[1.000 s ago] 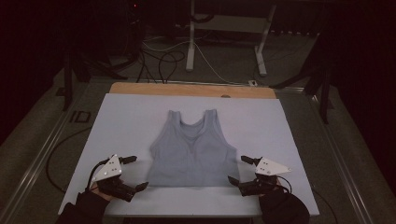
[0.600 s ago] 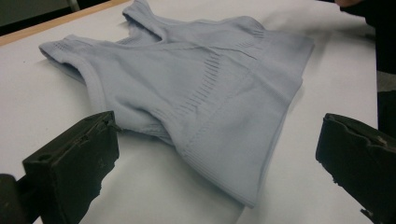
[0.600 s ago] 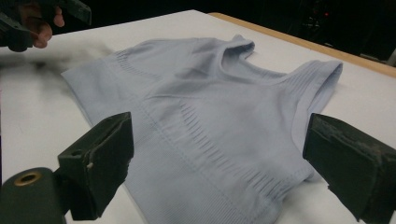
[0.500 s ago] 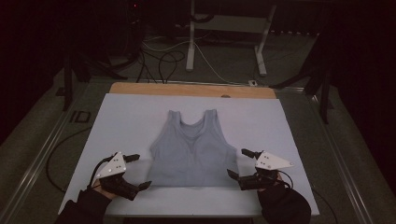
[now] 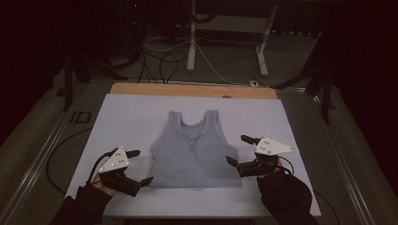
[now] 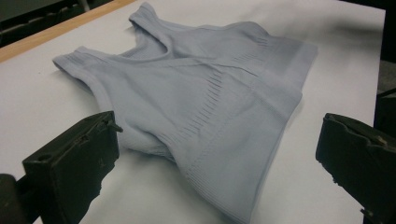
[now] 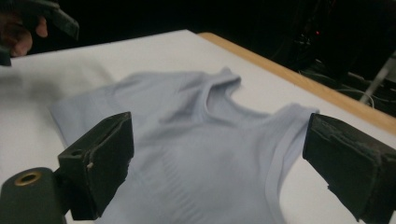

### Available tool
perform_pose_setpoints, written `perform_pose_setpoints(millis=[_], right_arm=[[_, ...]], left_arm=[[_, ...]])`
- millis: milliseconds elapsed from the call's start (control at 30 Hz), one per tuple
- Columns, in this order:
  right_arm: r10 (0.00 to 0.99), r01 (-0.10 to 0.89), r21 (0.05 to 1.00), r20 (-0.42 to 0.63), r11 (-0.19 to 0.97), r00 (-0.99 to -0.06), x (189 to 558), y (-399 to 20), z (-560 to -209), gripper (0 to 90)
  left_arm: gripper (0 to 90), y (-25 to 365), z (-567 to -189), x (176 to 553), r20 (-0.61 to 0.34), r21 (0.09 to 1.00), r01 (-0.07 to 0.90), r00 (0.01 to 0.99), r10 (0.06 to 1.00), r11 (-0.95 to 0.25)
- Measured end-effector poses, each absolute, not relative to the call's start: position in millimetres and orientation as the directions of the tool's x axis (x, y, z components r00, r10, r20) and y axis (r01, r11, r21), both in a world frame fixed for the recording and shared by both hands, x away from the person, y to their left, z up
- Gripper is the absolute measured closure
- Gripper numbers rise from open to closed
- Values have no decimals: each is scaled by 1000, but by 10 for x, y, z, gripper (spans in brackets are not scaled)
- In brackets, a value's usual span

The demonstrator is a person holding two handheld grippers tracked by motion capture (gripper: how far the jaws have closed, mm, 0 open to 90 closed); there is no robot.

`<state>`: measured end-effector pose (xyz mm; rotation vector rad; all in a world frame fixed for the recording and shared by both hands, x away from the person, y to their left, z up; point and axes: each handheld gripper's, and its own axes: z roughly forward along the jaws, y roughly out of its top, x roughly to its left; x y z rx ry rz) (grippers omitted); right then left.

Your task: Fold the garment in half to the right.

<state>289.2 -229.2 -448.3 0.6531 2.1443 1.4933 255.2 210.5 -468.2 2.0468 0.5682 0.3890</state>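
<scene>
A light grey-blue sleeveless crop top (image 5: pixel 193 152) lies flat on the white table (image 5: pixel 131 117), straps toward the far edge, hem toward me. My left gripper (image 5: pixel 141 166) stands open just left of the hem's left corner, jaws wide, nothing between them. My right gripper (image 5: pixel 238 150) stands open at the top's right side, level with the lower side seam. In the left gripper view the top (image 6: pixel 205 98) lies ahead between the two black jaws. The right gripper view has the top (image 7: pixel 196 140) ahead, with the other hand at the upper left.
A wooden strip (image 5: pixel 192 90) runs along the table's far edge. Beyond it are cables and white stand legs (image 5: pixel 191 37) on a dark floor. Bare table surface surrounds the top on all sides.
Both grippers have crept slightly inward and forward toward the top's lower corners. The top itself has not moved.
</scene>
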Motion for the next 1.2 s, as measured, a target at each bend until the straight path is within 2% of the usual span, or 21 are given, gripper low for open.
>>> perform_pose_setpoints(millis=[167, 633, 1200], right_arm=[[583, 87, 941, -129, 328, -802, 3028, -2119, -4334, 89], [534, 61, 930, -155, 363, -831, 3425, -1642, -4138, 89], [532, 93, 937, -109, 338, -840, 3869, -1183, -4123, 89]], left_arm=[[7, 2080, -4608, 2560, 58, 850, 253, 827, 559, -462], [7, 1959, -4506, 2567, 79, 841, 303, 752, 655, -448], [7, 1808, -4601, 2569, 68, 837, 362, 675, 735, -410]])
